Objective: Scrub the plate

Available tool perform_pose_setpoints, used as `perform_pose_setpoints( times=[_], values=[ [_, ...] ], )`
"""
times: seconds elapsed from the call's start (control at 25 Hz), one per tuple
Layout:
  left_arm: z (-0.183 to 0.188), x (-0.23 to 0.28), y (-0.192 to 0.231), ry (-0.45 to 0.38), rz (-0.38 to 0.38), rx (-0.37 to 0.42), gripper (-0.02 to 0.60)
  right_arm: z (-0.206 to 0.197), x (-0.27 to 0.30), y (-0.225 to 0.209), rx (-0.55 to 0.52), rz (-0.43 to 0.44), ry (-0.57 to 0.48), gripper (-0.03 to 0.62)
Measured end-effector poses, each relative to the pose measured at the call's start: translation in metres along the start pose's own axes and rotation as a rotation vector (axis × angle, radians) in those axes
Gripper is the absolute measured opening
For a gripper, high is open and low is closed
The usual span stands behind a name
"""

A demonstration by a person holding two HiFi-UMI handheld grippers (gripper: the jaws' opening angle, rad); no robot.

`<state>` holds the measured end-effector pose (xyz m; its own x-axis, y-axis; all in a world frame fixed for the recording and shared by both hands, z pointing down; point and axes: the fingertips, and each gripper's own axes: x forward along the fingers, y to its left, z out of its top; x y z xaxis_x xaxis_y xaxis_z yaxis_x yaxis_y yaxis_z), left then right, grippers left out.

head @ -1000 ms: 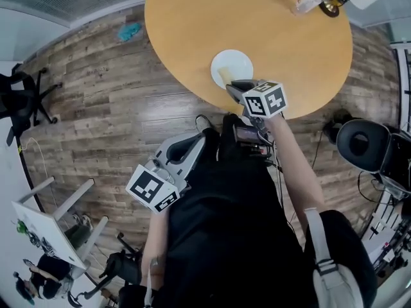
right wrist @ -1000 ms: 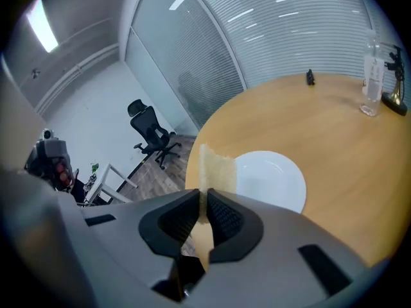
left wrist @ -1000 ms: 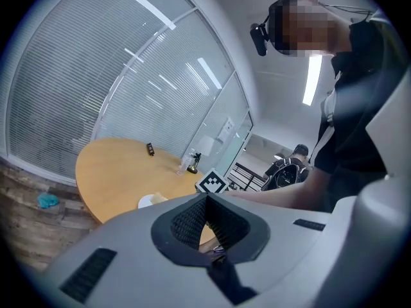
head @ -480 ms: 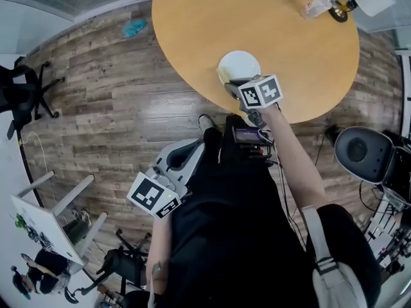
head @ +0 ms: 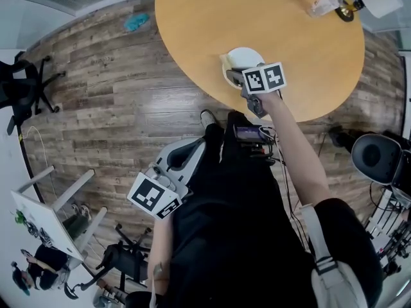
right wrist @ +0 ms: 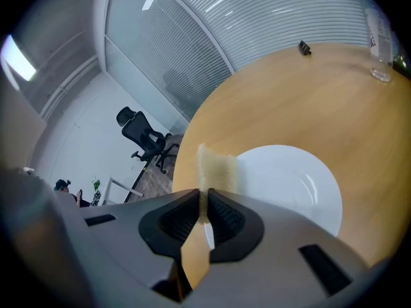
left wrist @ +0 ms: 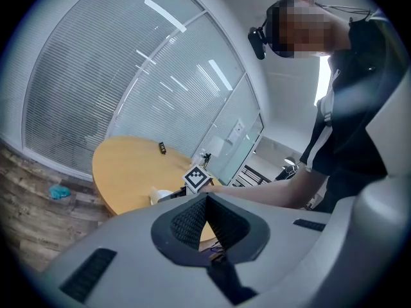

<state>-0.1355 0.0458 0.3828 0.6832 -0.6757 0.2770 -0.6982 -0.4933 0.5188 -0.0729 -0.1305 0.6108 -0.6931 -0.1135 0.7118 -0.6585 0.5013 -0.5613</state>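
Observation:
A white plate (head: 245, 58) lies near the front edge of the round wooden table (head: 282, 31). My right gripper (head: 239, 76) reaches over the plate's near rim, shut on a yellow sponge (head: 226, 61) at the plate's left edge. In the right gripper view the sponge (right wrist: 217, 168) sticks up from the closed jaws of the gripper (right wrist: 203, 201), beside the plate (right wrist: 289, 185). My left gripper (head: 183, 154) hangs low by the person's body, away from the table. In its own view the left gripper (left wrist: 205, 212) is shut with nothing in it.
A clear plastic bottle (head: 324, 2) and a small dark object (head: 347, 12) stand at the table's far right. A blue cloth (head: 136, 22) lies on the wood floor. Office chairs stand at the left (head: 19, 92) and right (head: 377, 154).
My right gripper has moved forward with the sponge, from the table's edge to over the plate's near rim. The left gripper has stayed low by the body.

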Motion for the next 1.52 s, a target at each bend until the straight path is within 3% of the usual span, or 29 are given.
perform_pose_setpoints(
  times=[0.64, 1.52],
  values=[
    [0.004, -0.005, 0.009, -0.001, 0.005, 0.005, 0.011, 0.039, -0.007, -0.033, 0.122, -0.044, -0.102, 0.038],
    [0.008, 0.023, -0.013, 0.04, -0.111, 0.064, 0.011, 0.016, -0.069, -0.081, 0.219, -0.14, -0.19, 0.038]
  ],
)
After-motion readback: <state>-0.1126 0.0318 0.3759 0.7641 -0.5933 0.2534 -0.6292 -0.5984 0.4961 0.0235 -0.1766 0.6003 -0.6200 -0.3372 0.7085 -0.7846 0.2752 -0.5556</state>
